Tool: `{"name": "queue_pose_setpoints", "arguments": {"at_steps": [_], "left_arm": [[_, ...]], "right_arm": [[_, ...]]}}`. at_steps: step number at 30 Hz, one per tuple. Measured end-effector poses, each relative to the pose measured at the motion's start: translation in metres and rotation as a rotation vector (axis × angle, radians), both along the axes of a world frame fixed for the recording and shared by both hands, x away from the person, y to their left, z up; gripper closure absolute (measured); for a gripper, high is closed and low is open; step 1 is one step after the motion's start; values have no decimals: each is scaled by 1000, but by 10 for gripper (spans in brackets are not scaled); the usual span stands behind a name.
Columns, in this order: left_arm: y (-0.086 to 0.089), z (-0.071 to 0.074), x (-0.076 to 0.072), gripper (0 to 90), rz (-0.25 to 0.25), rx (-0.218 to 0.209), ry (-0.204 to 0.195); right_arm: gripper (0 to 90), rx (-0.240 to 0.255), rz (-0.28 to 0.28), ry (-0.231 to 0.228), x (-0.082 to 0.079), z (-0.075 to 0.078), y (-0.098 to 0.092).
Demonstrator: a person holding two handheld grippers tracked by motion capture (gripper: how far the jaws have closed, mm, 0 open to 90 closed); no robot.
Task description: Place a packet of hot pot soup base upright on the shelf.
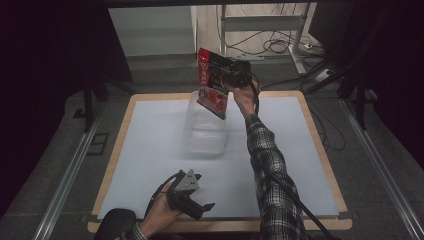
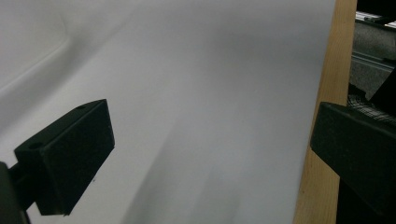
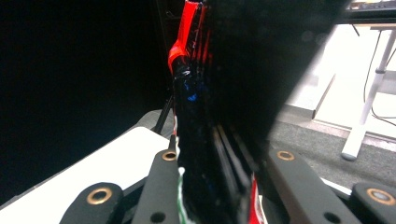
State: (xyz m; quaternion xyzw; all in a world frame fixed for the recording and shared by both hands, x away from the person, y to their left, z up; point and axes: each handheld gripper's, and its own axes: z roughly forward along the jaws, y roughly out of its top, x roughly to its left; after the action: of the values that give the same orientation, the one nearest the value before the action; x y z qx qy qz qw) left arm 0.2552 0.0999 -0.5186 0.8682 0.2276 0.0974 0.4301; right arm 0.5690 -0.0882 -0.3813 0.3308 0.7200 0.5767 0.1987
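Note:
A red and black snack bag hangs in the air above a clear plastic container that stands on the white mat. My right gripper is shut on the bag's side, at the far middle of the table. In the right gripper view the bag stands edge-on, pinched between the two jaws. My left gripper lies low near the table's front edge, open, with nothing between its jaws. The left gripper view shows its fingers spread wide over the bare mat.
The mat covers a wooden table whose rim shows around it. Metal rails run along both sides on the grey floor. Cables and a metal frame lie beyond the far edge.

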Motion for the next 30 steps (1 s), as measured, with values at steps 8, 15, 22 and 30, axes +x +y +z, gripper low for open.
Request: {"name": "queue_pose_setpoints", "arguments": {"at_steps": [8, 15, 22, 30], "left_arm": [[-1, -1, 0, 0, -2, 4, 0], [-2, -1, 0, 0, -6, 16, -1], [-3, -2, 0, 0, -5, 16, 0], [-5, -4, 0, 0, -7, 18, 5]], "right_arm": [[759, -31, 7, 19, 2, -21, 6], [745, -63, 30, 47, 2, -42, 14], [688, -67, 31, 78, 0, -46, 7], [518, -123, 31, 74, -7, -44, 0]]}}
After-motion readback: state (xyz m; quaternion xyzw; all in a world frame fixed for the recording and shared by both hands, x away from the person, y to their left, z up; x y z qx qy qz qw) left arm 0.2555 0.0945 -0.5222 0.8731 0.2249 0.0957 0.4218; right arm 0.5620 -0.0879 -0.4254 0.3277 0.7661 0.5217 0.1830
